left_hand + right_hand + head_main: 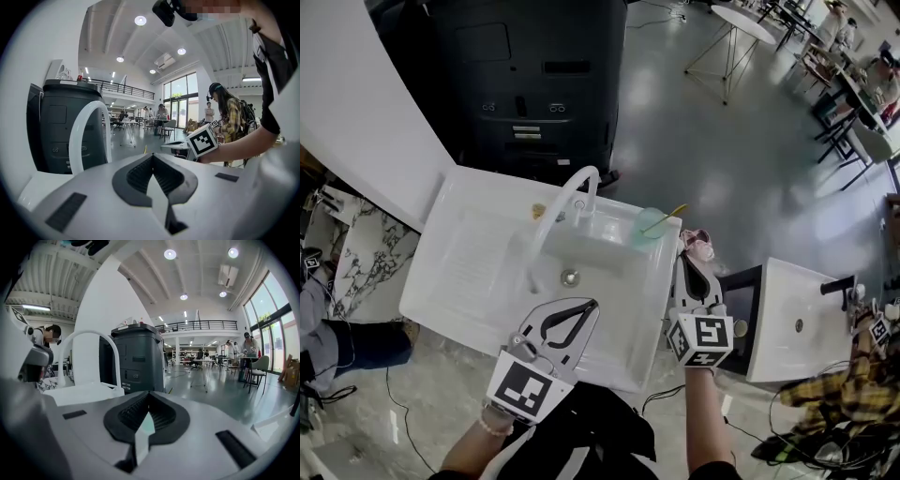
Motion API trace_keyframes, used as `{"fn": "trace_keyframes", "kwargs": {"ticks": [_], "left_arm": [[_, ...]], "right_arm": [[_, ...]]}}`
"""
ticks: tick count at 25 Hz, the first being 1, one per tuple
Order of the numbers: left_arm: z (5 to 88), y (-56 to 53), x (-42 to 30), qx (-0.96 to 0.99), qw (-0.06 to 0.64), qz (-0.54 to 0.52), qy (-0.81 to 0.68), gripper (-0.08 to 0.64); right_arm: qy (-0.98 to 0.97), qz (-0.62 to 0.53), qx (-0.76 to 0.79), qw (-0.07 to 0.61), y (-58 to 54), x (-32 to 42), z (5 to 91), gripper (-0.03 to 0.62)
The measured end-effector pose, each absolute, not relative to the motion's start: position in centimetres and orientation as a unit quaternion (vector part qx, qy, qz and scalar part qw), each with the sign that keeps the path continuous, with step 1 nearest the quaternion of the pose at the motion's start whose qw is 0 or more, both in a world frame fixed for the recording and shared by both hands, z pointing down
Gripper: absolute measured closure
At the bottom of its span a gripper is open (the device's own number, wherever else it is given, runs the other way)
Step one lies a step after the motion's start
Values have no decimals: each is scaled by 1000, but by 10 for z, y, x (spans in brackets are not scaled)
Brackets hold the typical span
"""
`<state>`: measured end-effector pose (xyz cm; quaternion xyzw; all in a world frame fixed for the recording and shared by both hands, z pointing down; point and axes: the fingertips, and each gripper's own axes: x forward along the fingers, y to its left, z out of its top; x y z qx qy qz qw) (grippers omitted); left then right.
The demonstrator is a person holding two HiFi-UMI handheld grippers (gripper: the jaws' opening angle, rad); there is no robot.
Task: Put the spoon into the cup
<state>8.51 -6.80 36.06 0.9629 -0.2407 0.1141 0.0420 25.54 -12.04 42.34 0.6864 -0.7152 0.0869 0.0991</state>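
A translucent green cup (651, 225) stands on the back right corner of the white sink (478, 253). A thin yellow spoon (667, 215) leans inside it, its handle sticking out to the right. My right gripper (687, 255) hovers just right of the sink's edge, near the cup, jaws shut with nothing between them (149, 393). A small pink thing (701, 246) lies by its tips; I cannot tell what it is. My left gripper (593, 304) hangs over the sink's front rim, also shut and empty (152, 156).
A white arched faucet (560, 208) rises over the basin, with the drain (570, 277) below it. A black machine (534, 75) stands behind the sink. A second white sink (797, 323) and a person in a yellow checked shirt (861, 375) are at the right.
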Motion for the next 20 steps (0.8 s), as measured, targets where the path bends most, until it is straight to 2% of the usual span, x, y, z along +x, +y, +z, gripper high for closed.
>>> {"fn": "trace_keyframes", "kwargs": {"ticks": [20], "left_arm": [[347, -64, 93, 970, 29, 100, -219, 563]], "right_arm": [[-725, 94, 677, 84, -42, 208, 392, 591]]}}
